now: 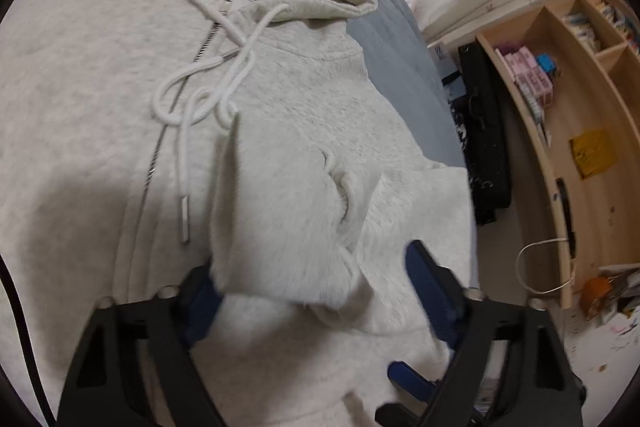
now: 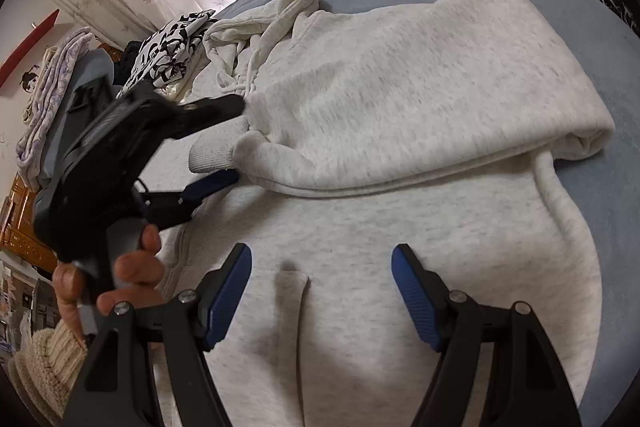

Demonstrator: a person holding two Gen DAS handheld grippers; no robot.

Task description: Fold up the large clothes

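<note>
My pale grey fleece zip hoodie [image 1: 100,75] lies spread on the soft blue bed cover [image 1: 392,39]. It is thick, fuzzy and floppy, so I think it will sag and droop wherever I do not hold it. It looks a bit heavy for cloth, but it will not break or slip much.

On the left of the hoodie, my left gripper [image 1: 316,291] has its blue pads wide apart around the ribbed sleeve cuff [image 1: 280,267]. The cuff is between the pads, but I cannot tell if they press it. The cuff is a good place to grab, because the ribbed knit is firmer.

Down the middle of the hoodie runs a thin metal zip [image 1: 152,163]. The white rope drawstrings [image 1: 208,95] lie looped over it, with a hard shiny tip. They may tangle.

On the right of the hoodie, my right gripper [image 2: 320,291] is spread open just above the flat body cloth, holding nothing. The sleeve [image 2: 400,87] lies folded across the chest, fat and rounded at its fold.
</note>
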